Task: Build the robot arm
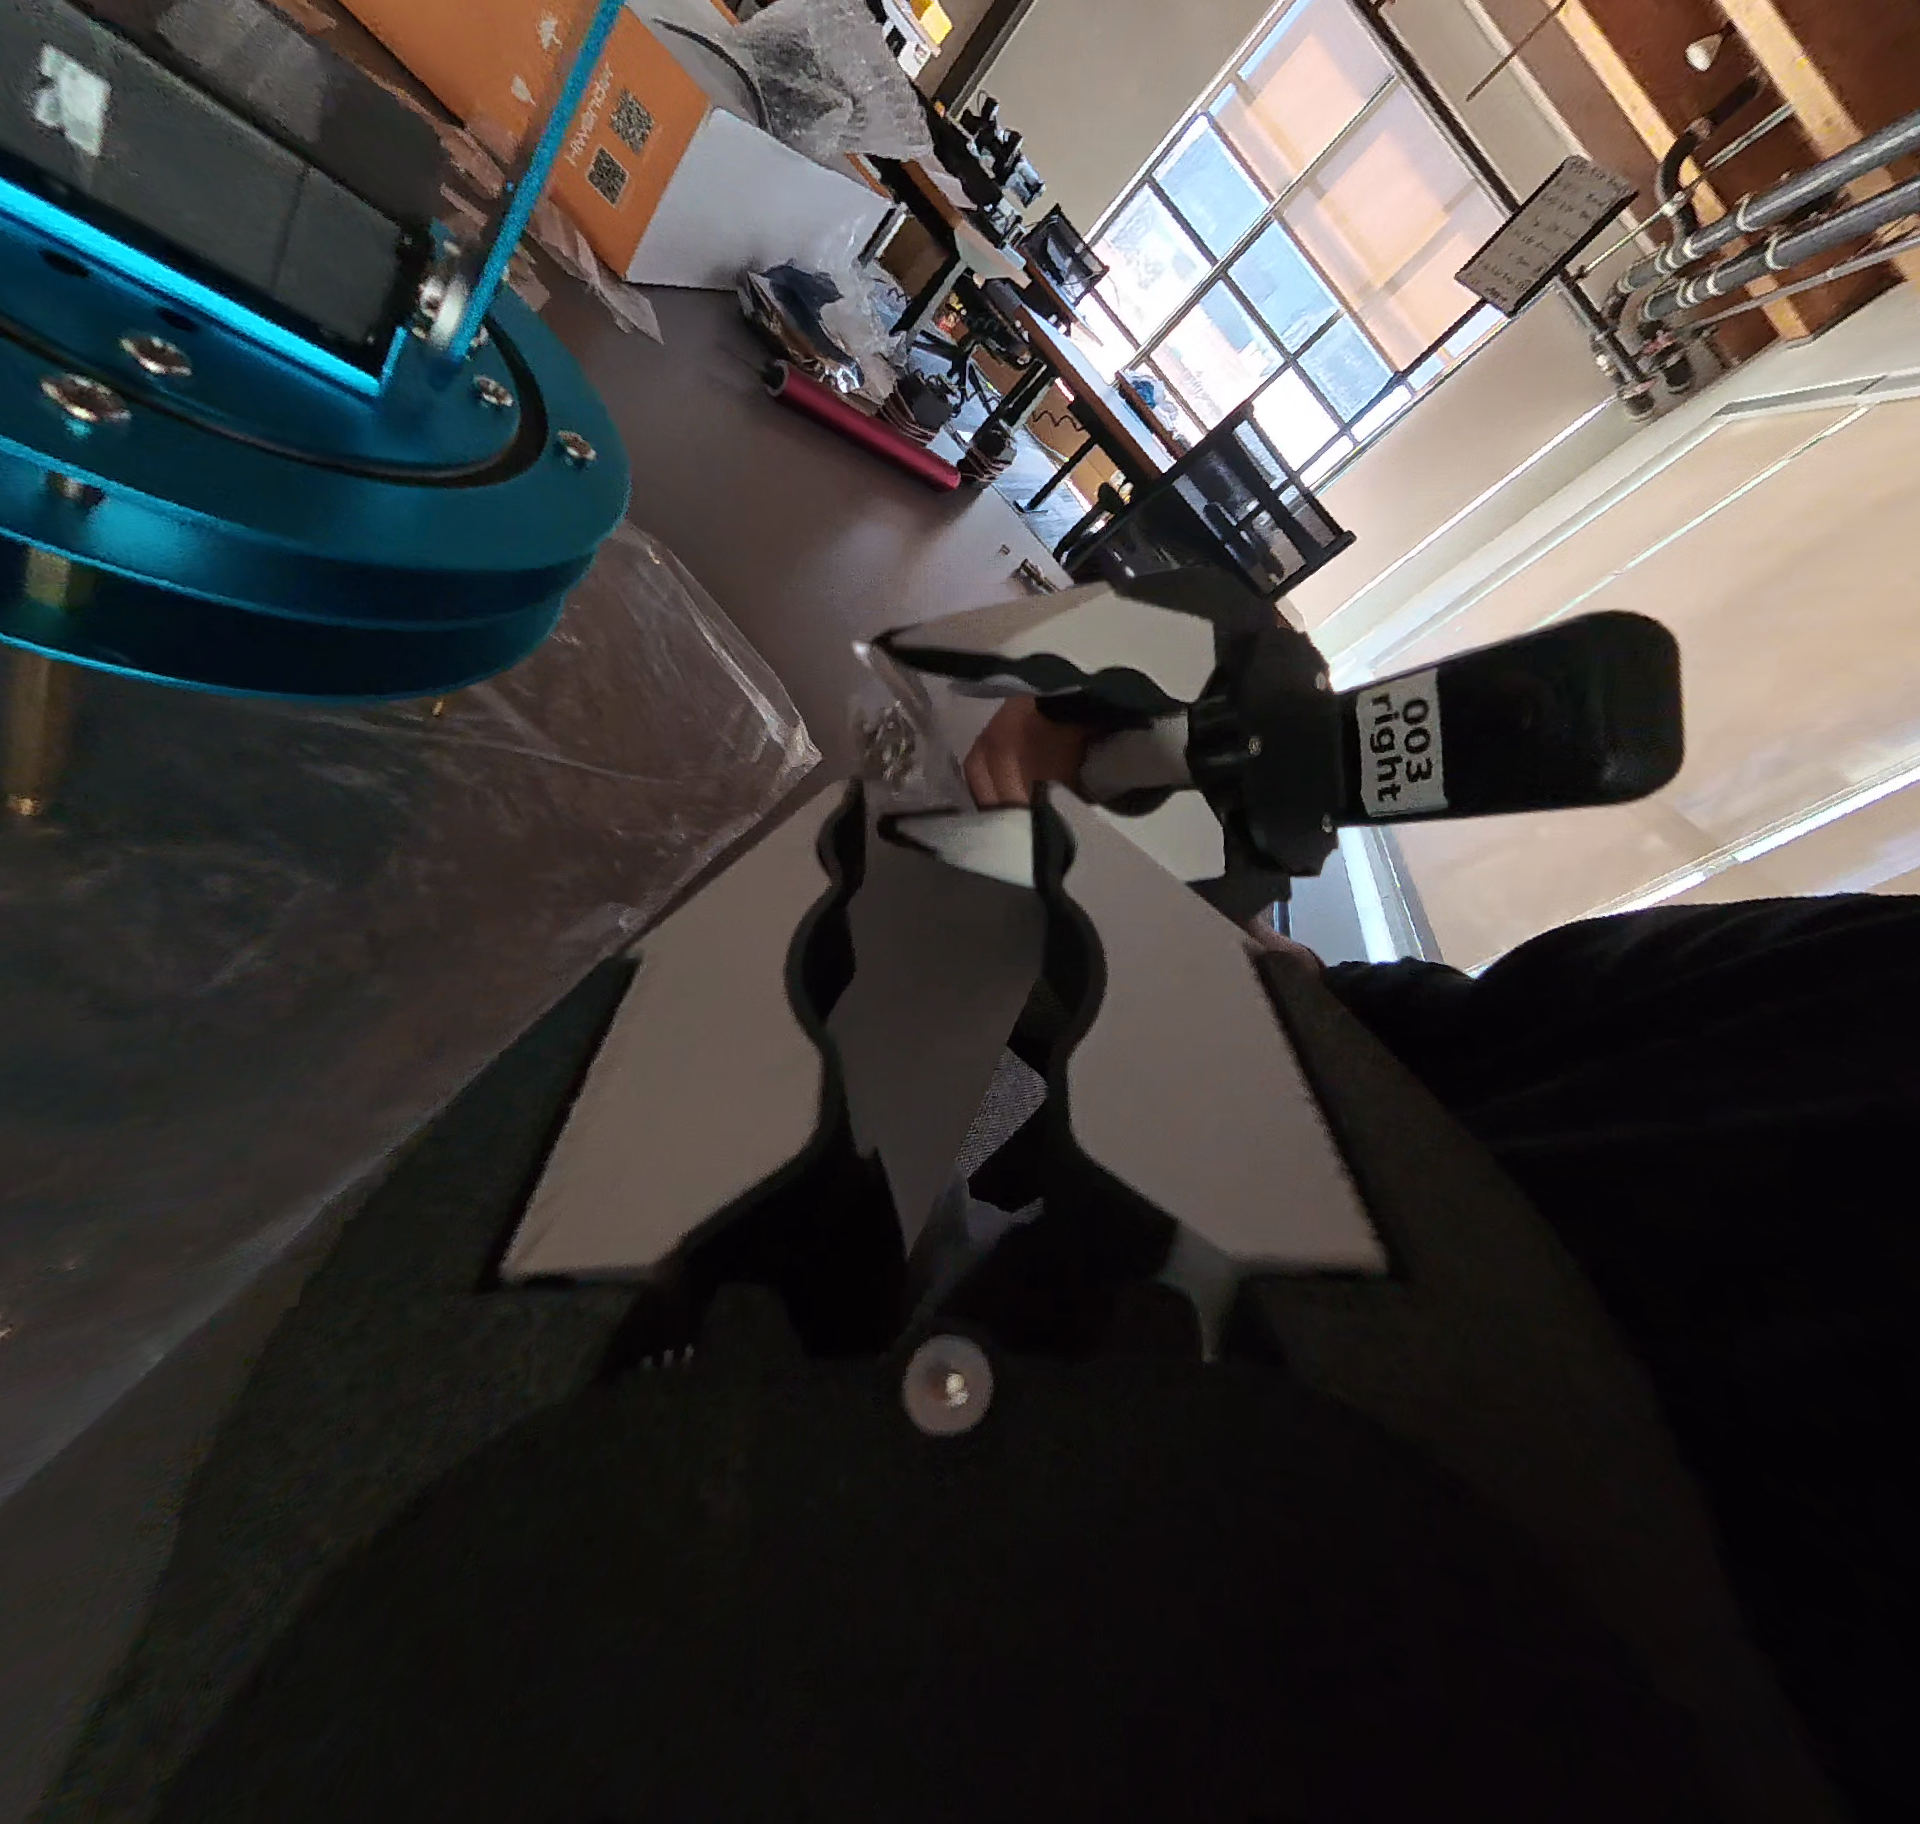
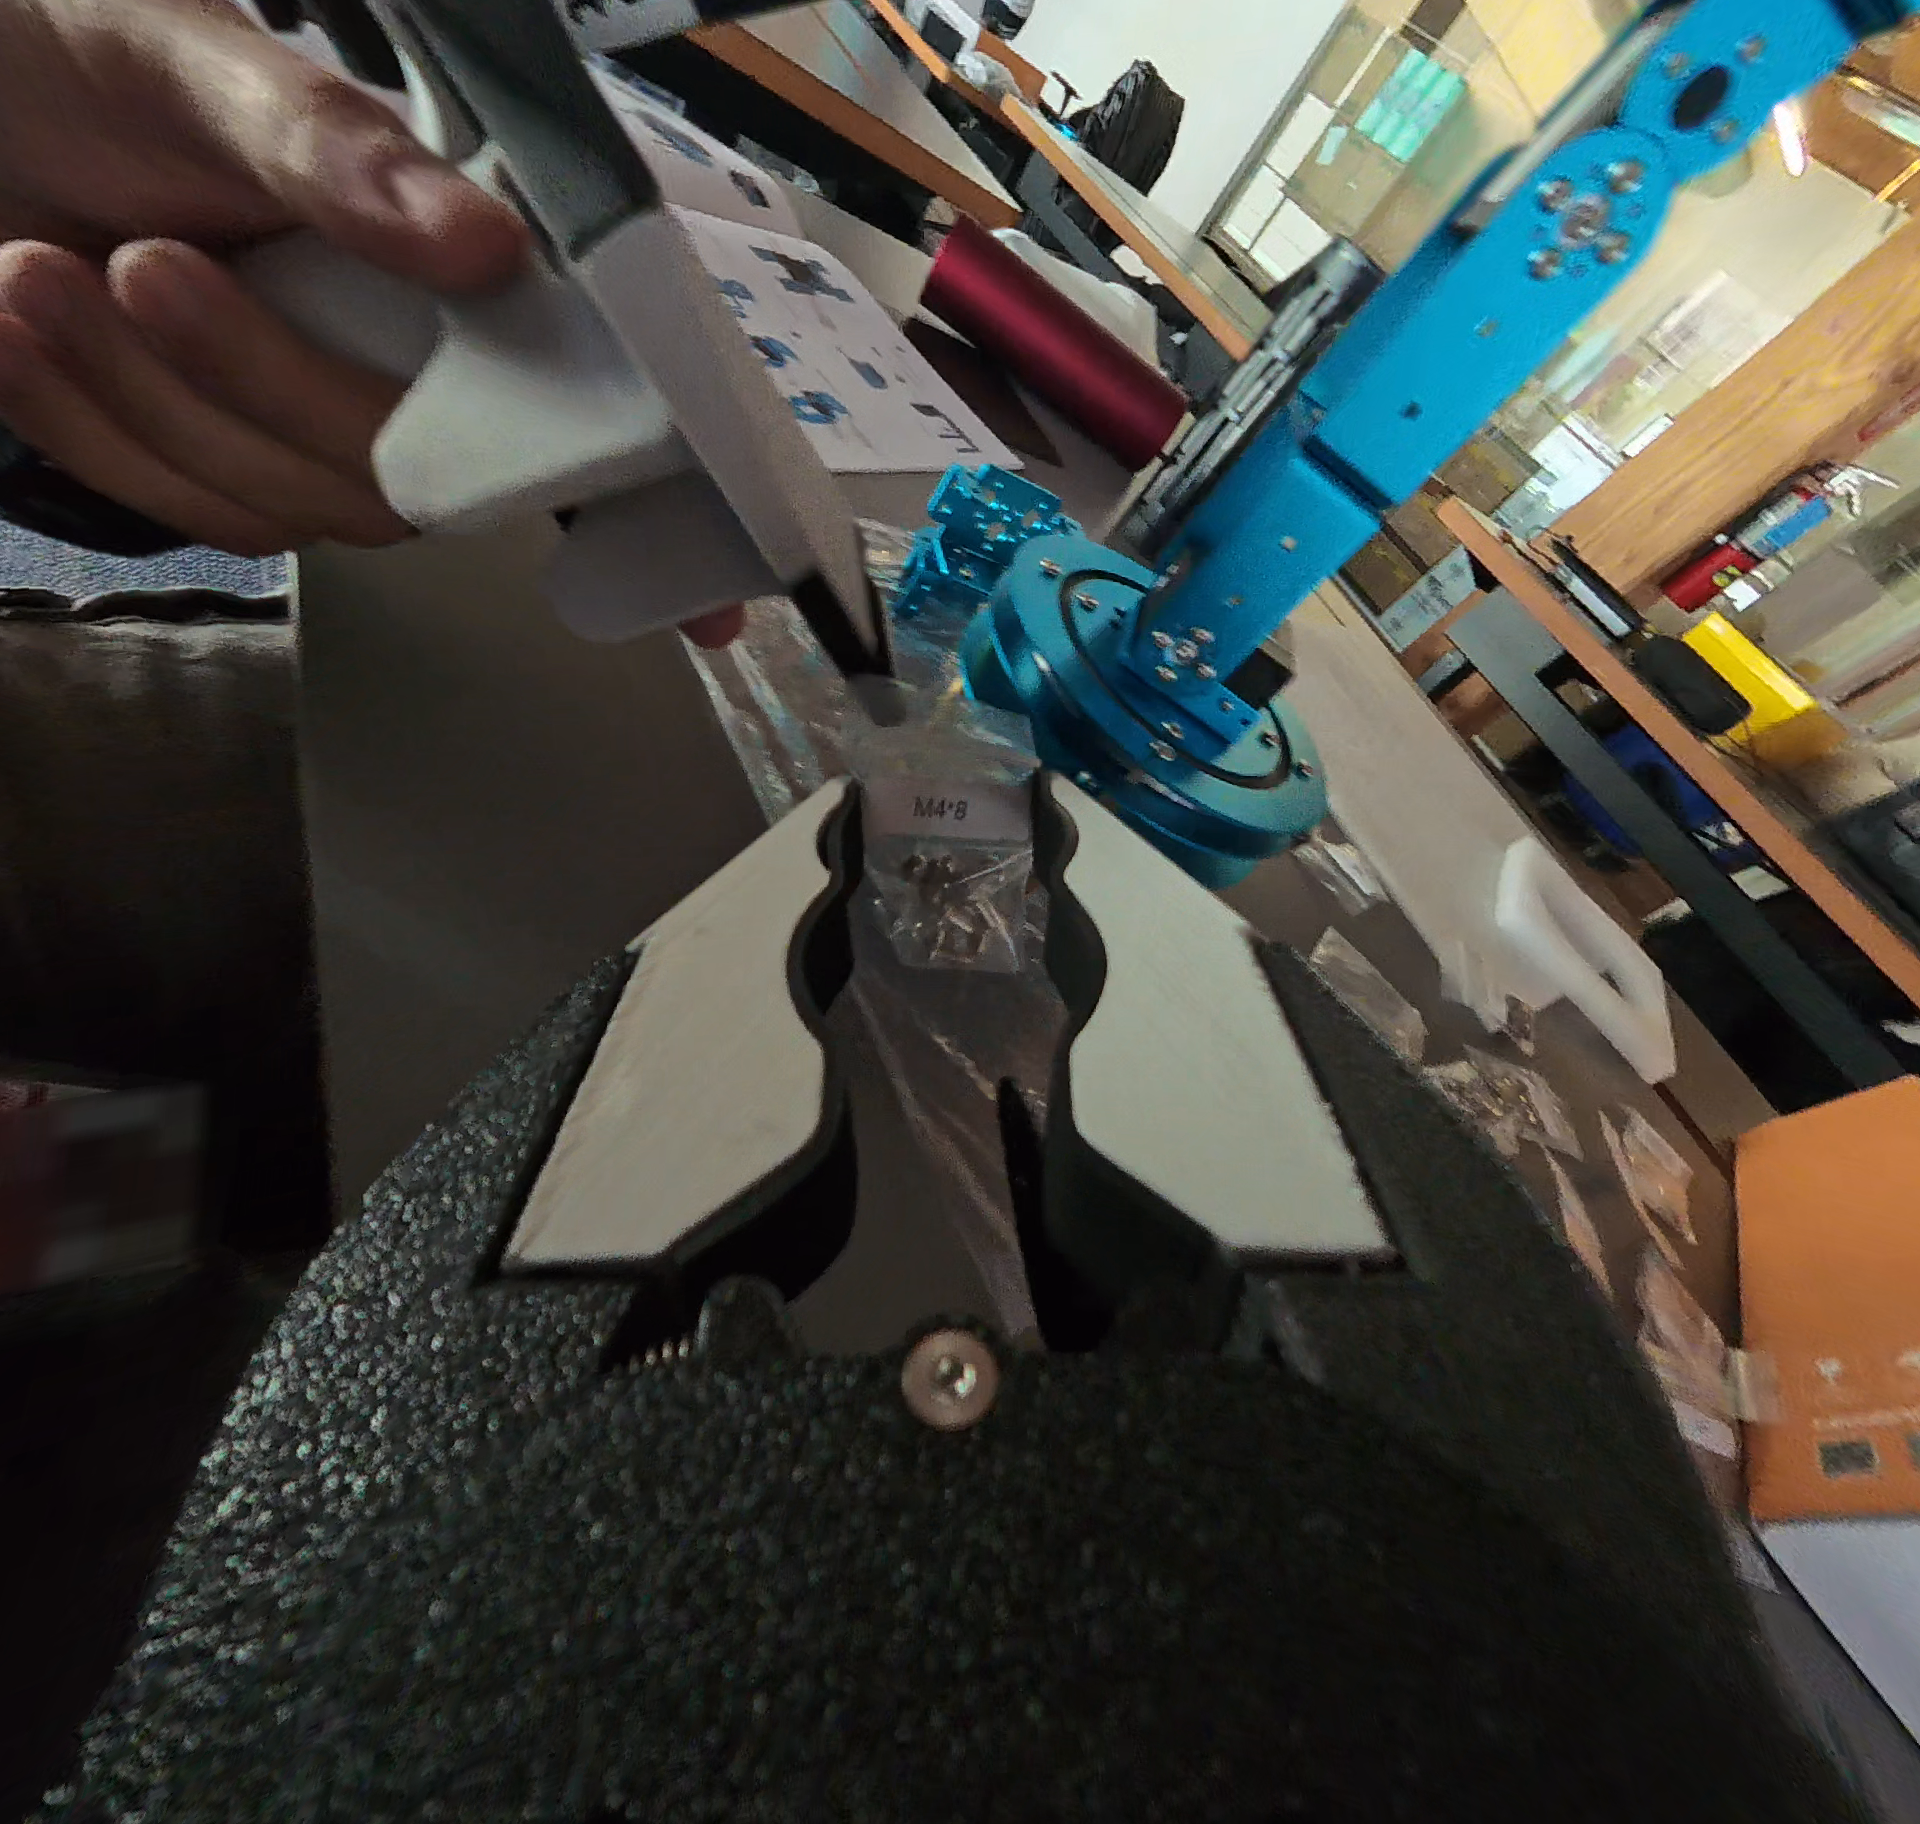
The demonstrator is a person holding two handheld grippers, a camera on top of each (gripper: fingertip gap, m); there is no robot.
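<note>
Two tools meet over one small clear bag of screws (image 2: 951,896), just beside the blue turntable base (image 2: 1153,725). The bag's top seems pinched by the left tool (image 2: 868,657); the right tool (image 2: 948,818) stands open around it.

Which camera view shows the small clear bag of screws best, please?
The right wrist view: the bag of screws sits sharp between that gripper's fingers, screws and white label visible. The left wrist view shows only a blurred glimpse near the right gripper.
</note>
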